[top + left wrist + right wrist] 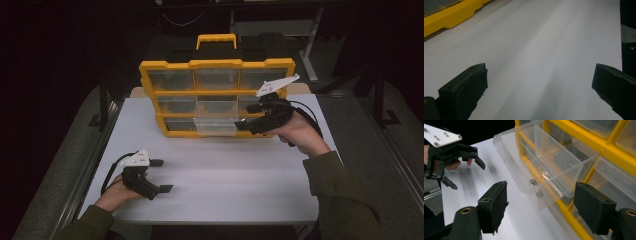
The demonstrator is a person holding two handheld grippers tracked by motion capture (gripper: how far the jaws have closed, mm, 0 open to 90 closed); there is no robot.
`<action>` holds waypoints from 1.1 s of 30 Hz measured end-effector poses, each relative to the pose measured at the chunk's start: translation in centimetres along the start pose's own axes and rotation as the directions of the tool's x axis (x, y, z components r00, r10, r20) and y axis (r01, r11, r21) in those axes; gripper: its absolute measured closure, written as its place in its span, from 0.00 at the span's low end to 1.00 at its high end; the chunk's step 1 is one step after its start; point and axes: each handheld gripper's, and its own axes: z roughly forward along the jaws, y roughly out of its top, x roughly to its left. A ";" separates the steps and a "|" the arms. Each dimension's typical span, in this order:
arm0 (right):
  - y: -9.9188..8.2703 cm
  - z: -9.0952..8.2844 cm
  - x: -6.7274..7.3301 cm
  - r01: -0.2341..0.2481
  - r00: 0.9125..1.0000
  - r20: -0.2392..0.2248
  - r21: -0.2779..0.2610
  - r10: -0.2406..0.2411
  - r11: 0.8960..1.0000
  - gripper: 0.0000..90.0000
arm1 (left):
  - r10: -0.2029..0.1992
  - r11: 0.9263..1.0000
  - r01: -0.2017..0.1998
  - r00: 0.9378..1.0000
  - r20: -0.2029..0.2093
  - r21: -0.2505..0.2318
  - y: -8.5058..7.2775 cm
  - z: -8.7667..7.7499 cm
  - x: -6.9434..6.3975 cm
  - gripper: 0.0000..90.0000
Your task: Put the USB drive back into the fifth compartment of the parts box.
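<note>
**Drawers pulled out, jaws empty beside them**

The right hand-held gripper (pixel 246 116) stands with its jaws wide and nothing between them, just beside the clear drawers (pixel 541 170) that jut from the yellow organizer (pixel 217 95) at the far side of the tabletop (pixel 220 175). The left hand-held gripper (pixel 161 175) rests near the front edge, jaws wide and empty. A careless sweep could knock a protruding drawer out and spill it, or shove the upright organizer backward. What the drawers hold is blurred; small metal parts glint, unidentifiable.
</note>
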 end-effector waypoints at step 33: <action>-9.5 3.2 1.4 -0.076 0.996 0.040 -0.023 0.077 0.997 0.02 | 0.001 1.000 -0.001 1.000 0.003 0.006 0.0 0.0 -0.1 0.00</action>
